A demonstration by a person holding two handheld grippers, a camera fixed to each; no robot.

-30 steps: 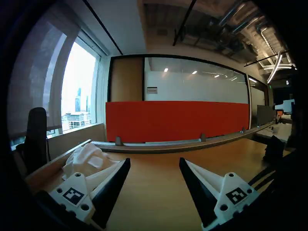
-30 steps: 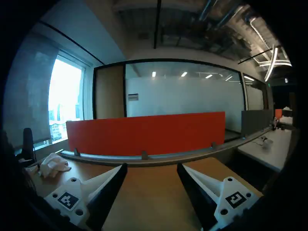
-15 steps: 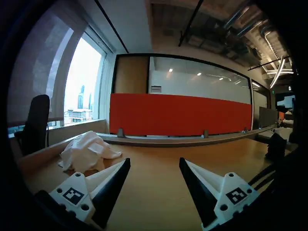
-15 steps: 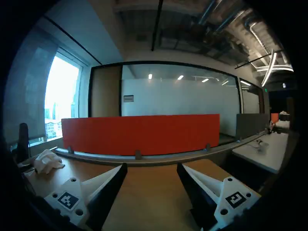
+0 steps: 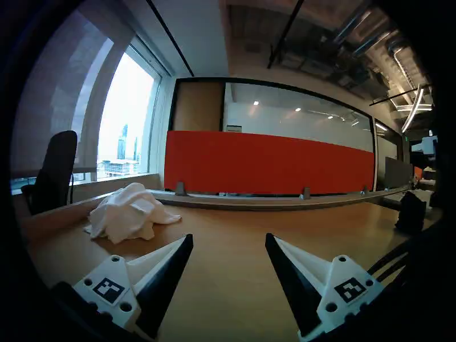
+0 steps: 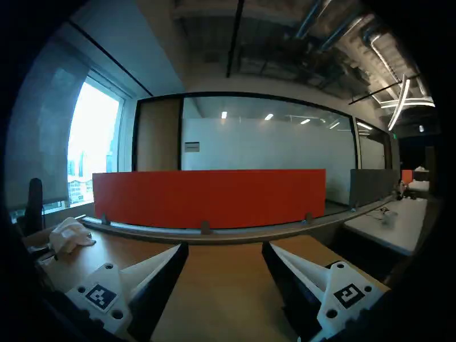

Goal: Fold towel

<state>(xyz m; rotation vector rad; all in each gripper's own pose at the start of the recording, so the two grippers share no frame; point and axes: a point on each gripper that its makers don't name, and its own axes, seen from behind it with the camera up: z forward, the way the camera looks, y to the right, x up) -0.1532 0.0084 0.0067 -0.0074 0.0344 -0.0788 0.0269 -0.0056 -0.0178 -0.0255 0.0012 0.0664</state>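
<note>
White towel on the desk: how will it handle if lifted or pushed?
Likely floppy: the towel lies in a soft, creased heap, so it should drape. Probably light, its folds look thin. A push may bunch it.

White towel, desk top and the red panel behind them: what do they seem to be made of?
White towel: soft cloth, likely cotton, matte; it lies crumpled in loose folds. Desk top: wood or wood-look laminate, smooth with a slight sheen; warm brown, faint reflections. Red panel: flat, matte, evenly coloured; fabric or painted board, cannot tell.
</note>
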